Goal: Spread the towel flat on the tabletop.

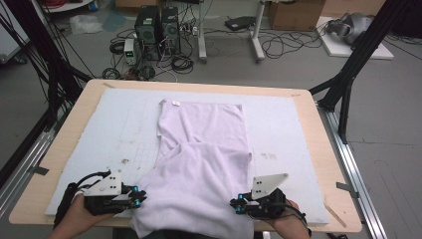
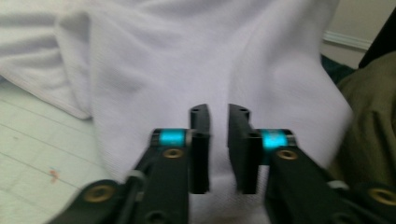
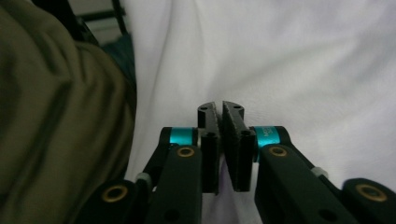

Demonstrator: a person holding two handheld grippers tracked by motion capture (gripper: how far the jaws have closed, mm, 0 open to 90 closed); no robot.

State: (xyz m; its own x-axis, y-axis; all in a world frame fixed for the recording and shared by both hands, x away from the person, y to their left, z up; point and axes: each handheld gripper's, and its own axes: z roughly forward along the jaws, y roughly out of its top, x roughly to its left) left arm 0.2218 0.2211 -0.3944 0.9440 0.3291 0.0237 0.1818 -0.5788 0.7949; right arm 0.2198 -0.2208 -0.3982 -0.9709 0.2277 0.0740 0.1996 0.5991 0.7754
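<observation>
Pale lilac towel [image 1: 204, 149], lengthwise down the middle of a white mat [image 1: 119, 124] on the desk [image 1: 318, 149]. Lies flat at the far end, doubles over itself around the middle, and spills off the near edge of the desk toward the person's lap. Looks like a fold in progress, judging by the lifted, rumpled near half.

Left claw [image 1: 142, 195]: sits at the towel's near left edge, pointing inward. In the left gripper view, spread a little, with a clear gap between the pads and cloth bulging just ahead of them, not pinched. Probably placed there to take a new hold on that corner.

Right claw [image 1: 235, 204]: mirrors it at the near right edge, likewise pointing inward. In the right gripper view, pressed almost together, apparently nipping a thin sliver of towel low between the pads. Seems meant to keep that side taut and level with the other, so the fold stays square.

Writing: a small white tag [image 1: 175, 103] at the towel's far left corner, too small to read. Some fine print on the right claw's teal ring [image 3: 266, 133], blurred beyond reading. Faint grid lines on the mat, with no legible marks.
</observation>
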